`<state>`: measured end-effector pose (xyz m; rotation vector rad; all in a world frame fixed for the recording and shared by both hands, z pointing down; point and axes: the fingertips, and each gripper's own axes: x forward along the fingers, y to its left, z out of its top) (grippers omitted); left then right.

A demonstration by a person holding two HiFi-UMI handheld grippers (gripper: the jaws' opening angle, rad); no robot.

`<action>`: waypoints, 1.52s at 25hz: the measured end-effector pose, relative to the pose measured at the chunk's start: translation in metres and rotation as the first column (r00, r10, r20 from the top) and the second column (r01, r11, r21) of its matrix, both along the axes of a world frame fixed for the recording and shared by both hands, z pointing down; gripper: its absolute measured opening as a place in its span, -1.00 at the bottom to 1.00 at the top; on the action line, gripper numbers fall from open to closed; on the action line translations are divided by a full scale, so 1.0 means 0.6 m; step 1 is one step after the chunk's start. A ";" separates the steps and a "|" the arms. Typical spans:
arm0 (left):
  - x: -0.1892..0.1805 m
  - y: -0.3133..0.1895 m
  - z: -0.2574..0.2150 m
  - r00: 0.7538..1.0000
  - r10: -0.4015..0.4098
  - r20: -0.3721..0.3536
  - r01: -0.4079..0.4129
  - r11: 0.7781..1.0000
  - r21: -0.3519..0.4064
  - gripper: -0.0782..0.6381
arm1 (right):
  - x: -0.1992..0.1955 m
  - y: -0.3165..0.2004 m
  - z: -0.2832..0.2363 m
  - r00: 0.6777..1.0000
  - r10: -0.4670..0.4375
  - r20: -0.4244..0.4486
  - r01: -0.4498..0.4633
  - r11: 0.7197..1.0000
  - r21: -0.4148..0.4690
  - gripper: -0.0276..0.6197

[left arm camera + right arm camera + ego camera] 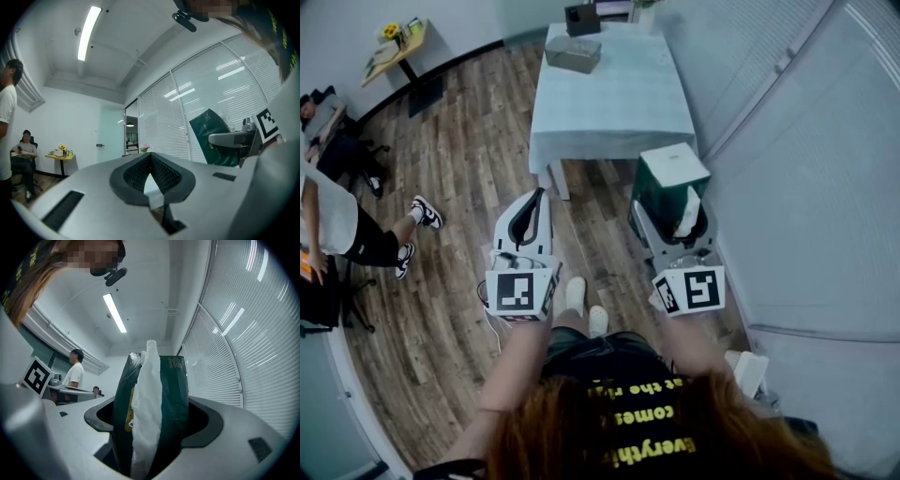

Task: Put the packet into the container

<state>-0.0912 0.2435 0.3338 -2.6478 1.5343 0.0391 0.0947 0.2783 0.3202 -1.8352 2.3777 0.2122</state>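
Note:
The packet [667, 180] is dark green with white tissue [687, 214] sticking out of its top. My right gripper [675, 223] is shut on it and holds it upright above the floor, right of the table. In the right gripper view the packet [171, 394] fills the space between the jaws. A grey container [573, 53] sits on the far part of the white table [609, 103]. At the left, my left gripper [533, 201] is shut with nothing in it; its pads [161, 173] meet at the tip. The packet [213, 138] also shows in the left gripper view.
A dark box [581, 18] stands behind the container. A person [342, 230] stands on the wooden floor at the left, and another sits in the far left corner. A small side table [394, 49] with flowers is at the back. Window blinds [806, 141] run along the right.

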 end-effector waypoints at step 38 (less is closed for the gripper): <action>-0.052 -0.317 0.005 0.995 0.096 -0.039 -0.096 0.995 -0.001 -0.78 | -0.067 -0.292 -0.011 0.996 0.081 -0.027 -0.081 0.997 0.010 0.30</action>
